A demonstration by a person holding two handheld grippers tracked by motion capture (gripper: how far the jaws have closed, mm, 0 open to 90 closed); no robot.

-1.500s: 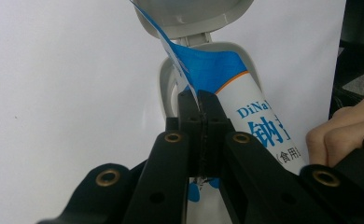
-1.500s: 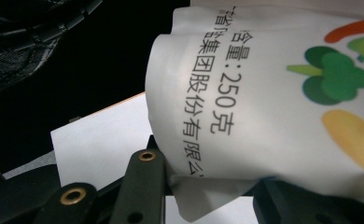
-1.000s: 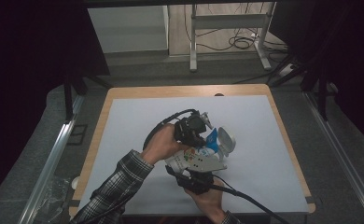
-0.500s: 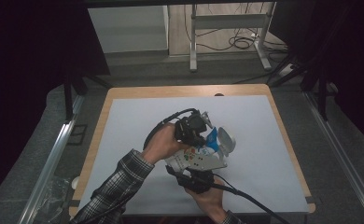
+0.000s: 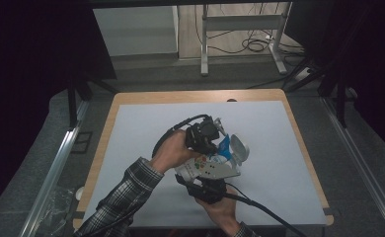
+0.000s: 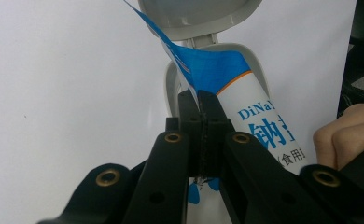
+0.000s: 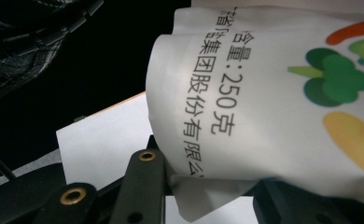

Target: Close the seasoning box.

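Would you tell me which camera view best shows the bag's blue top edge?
The left gripper view: the left gripper pinches the bag's blue top edge beside the grey container. The high view shows a small blue patch; the right gripper view shows the bag's white printed body.

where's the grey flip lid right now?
High view: the grey flip lid stands open at the bag's right end, mid-table, just right of the left tongs. In the left gripper view it sits top centre, above the pinched blue strip.
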